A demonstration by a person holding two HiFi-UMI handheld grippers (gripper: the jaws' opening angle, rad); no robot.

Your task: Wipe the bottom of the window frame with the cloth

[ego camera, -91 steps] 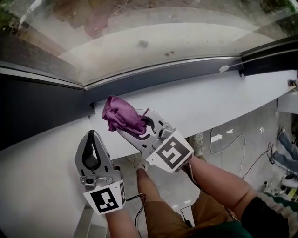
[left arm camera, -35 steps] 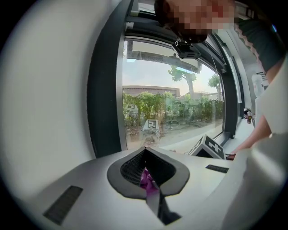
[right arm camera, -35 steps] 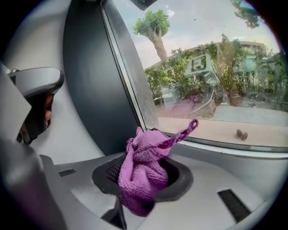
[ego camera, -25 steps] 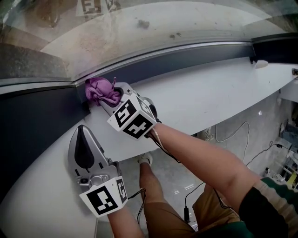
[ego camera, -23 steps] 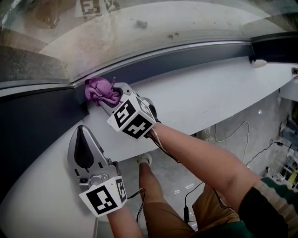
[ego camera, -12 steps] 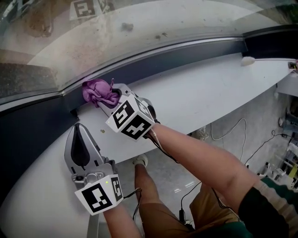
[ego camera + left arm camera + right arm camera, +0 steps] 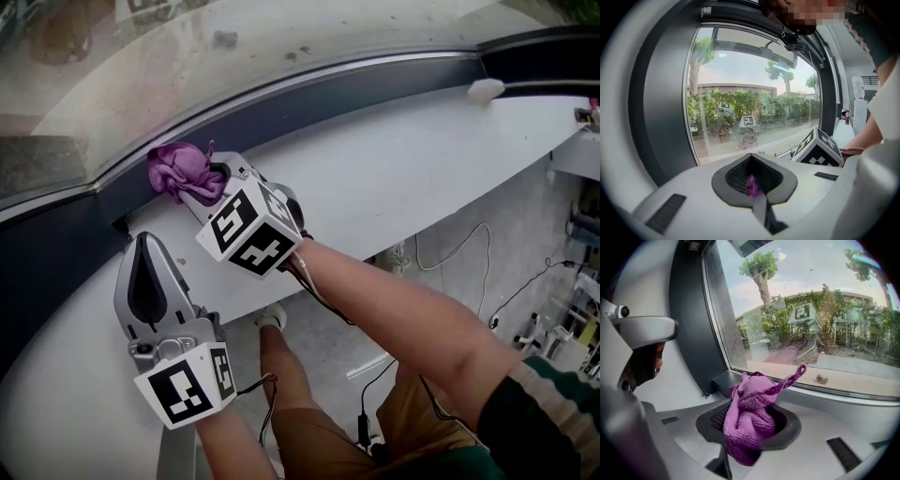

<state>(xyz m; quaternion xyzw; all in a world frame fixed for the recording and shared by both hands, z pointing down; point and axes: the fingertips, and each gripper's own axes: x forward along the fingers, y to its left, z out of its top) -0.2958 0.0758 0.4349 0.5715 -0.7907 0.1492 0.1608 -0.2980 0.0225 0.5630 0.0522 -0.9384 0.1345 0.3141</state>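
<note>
"Looking down in the head view, which step is this?"

"I judge the wipe is just starting. The right gripper [image 7: 208,183] pinches the purple cloth [image 7: 178,171] and holds the bunched wad at the window frame [image 7: 328,94], by the left end of its dark bottom rail. It seems to touch the rail. The left gripper [image 7: 143,253] lies just below the frame on the white sill [image 7: 412,178], jaws together."

"And the left gripper view?"

"The left gripper [image 7: 757,199] has its jaws closed. 1 tiny purple fleck [image 7: 752,186] shows in the ribbed notch, and I cannot tell what it is. Above the frame, the glass [image 7: 740,93] is smooth and reflective."

"The right gripper view?"

"The right gripper [image 7: 740,446] is clamped on the cloth [image 7: 747,418], a soft, knitted, crumpled fabric with 1 loop [image 7: 792,376] sticking up toward the frame [image 7: 834,395]. The rail looks like hard matte grey metal, long and narrow, with a small block [image 7: 723,379] at its corner."

"What does the next move call for?"

"Probably a steady drag rightward along the frame, with the wad pressed into the angle where rail meets sill. The wad is small and lumpy, so contact may be patchy."
</note>
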